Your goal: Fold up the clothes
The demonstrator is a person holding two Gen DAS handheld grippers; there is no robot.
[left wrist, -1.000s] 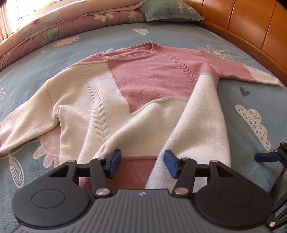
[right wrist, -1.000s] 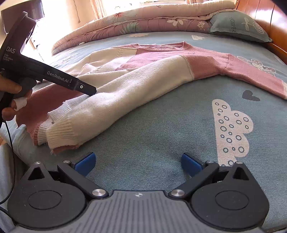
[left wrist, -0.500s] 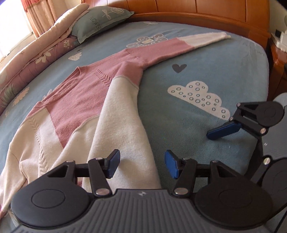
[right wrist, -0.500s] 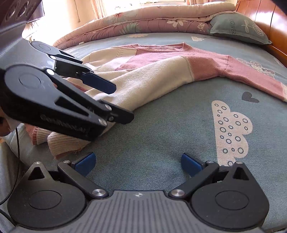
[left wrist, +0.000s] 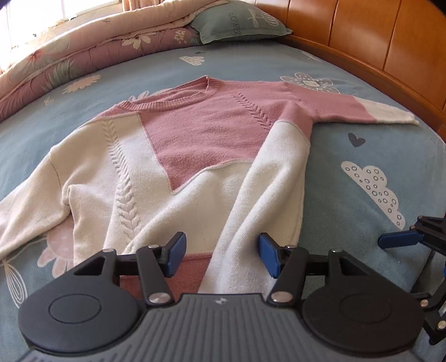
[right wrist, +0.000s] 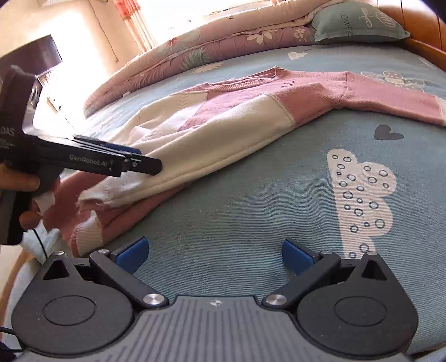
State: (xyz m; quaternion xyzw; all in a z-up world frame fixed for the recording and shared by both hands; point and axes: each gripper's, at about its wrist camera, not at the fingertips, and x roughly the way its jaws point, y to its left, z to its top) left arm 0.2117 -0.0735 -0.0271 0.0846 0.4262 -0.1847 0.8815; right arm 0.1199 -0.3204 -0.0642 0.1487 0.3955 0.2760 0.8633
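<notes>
One pink-and-cream sweater (left wrist: 195, 156) lies face up on the blue patterned bed (left wrist: 362, 156), neckline toward the folded quilt (left wrist: 83, 50) and the one green pillow (left wrist: 239, 22) at the far end. Of its two sleeves, one is folded across the body, running from the shoulder down to the hem; the other sleeve (left wrist: 362, 111) extends flat toward the wooden headboard (left wrist: 390, 41). Two hand-held grippers are present. The left hand-held gripper (left wrist: 221, 254) hovers over the hem and the folded sleeve's cuff, its two blue pads apart, holding nothing. The right hand-held gripper (right wrist: 213, 253) sits over bare bedsheet just beside the sweater's edge, its two pads spread wide and empty. In the right wrist view, a hand (right wrist: 25, 192) grips the left device's handle. One white cloud print (right wrist: 359, 195) and one dark heart print (right wrist: 387, 133) mark the sheet near the right gripper.
</notes>
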